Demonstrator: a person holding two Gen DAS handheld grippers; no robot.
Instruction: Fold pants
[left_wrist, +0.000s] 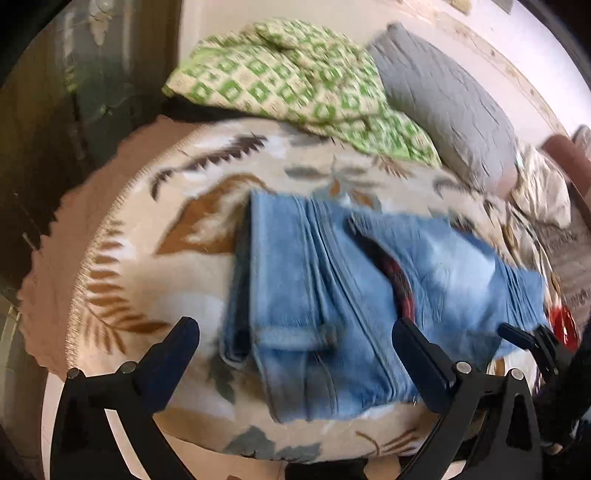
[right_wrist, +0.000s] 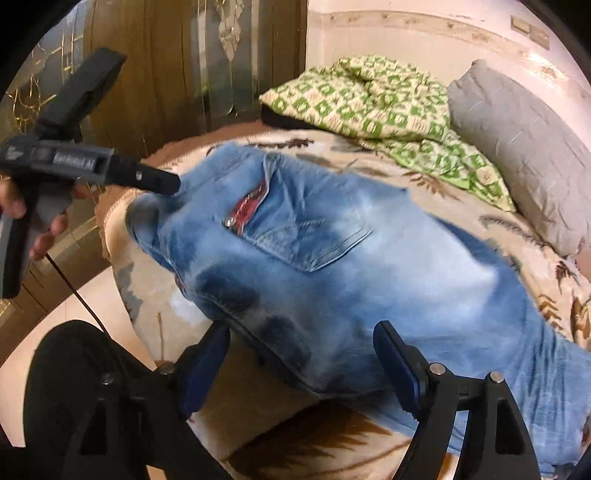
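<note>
A leaf-patterned blanket (left_wrist: 155, 236) covers the bed, with a green checked quilt (left_wrist: 280, 74) and grey pillow (left_wrist: 443, 96) along its far edge. The blue pants (right_wrist: 332, 258) lie folded near the front edge. Both grippers — left gripper (left_wrist: 295, 339), right gripper (right_wrist: 301, 347) — stand wide, gripping nothing.

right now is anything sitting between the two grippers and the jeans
Nothing visible. The jeans lie directly beneath the open left gripper and open right gripper; the green quilt and grey pillow lie farther back.
</note>
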